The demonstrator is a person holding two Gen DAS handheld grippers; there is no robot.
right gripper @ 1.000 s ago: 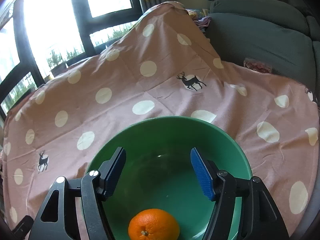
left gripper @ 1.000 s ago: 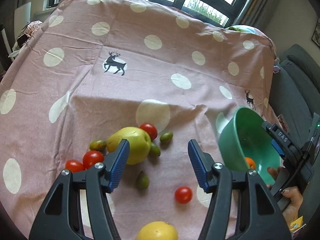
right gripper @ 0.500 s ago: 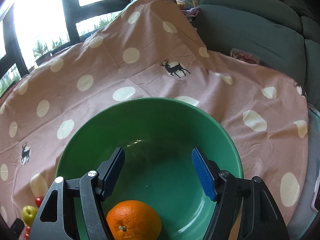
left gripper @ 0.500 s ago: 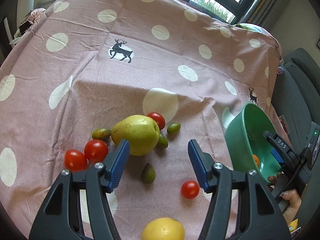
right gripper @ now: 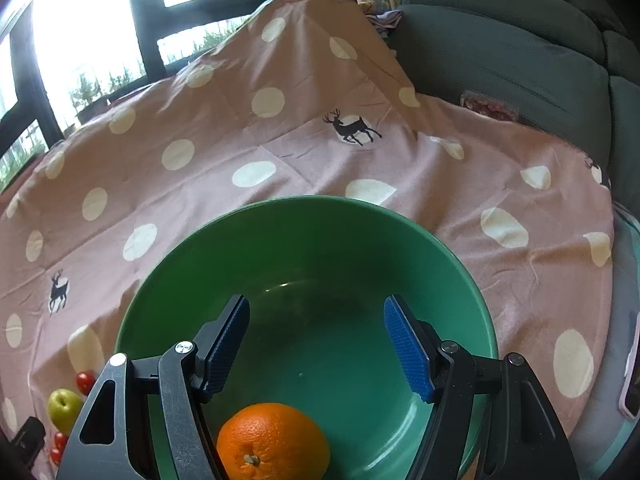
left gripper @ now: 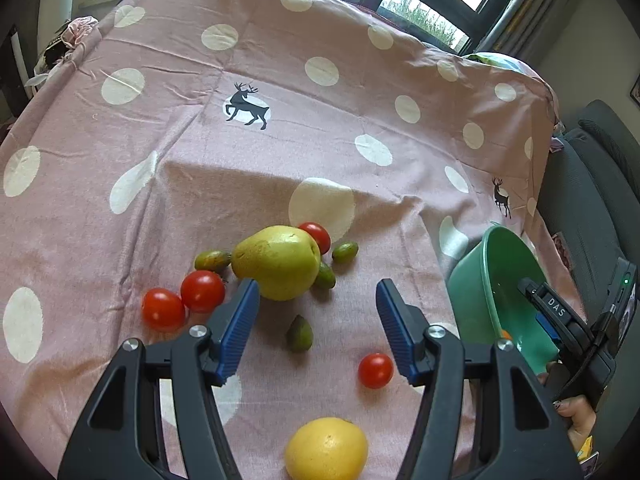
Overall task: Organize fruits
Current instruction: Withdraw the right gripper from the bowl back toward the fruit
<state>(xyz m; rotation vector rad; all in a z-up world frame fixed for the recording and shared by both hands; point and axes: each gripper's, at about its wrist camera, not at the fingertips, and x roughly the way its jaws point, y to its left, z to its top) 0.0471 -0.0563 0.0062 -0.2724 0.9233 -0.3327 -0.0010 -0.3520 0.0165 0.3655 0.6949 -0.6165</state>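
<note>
My left gripper [left gripper: 316, 322] is open and empty above loose fruit on the pink spotted cloth [left gripper: 280, 128]. A yellow-green pear [left gripper: 276, 262] lies just beyond its left finger, with red tomatoes [left gripper: 202, 291] and small green fruits [left gripper: 299, 333] around it. A small red tomato [left gripper: 375, 370] and a yellow citrus [left gripper: 326, 450] lie nearer. My right gripper [right gripper: 316, 348] is open and empty over the green bowl [right gripper: 308, 216], which holds an orange [right gripper: 274, 438]. The bowl also shows in the left wrist view [left gripper: 476, 280].
A grey sofa [right gripper: 520, 52] stands beyond the cloth's right edge. Windows [right gripper: 80, 32] run along the far side. A phone [right gripper: 632, 380] lies at the right edge of the right wrist view. The pear and tomatoes show small at the lower left there.
The left gripper has drawn back and risen, so the fruit sits lower and farther ahead. The right gripper has shifted over the bowl, and the orange now lies nearer the middle.
</note>
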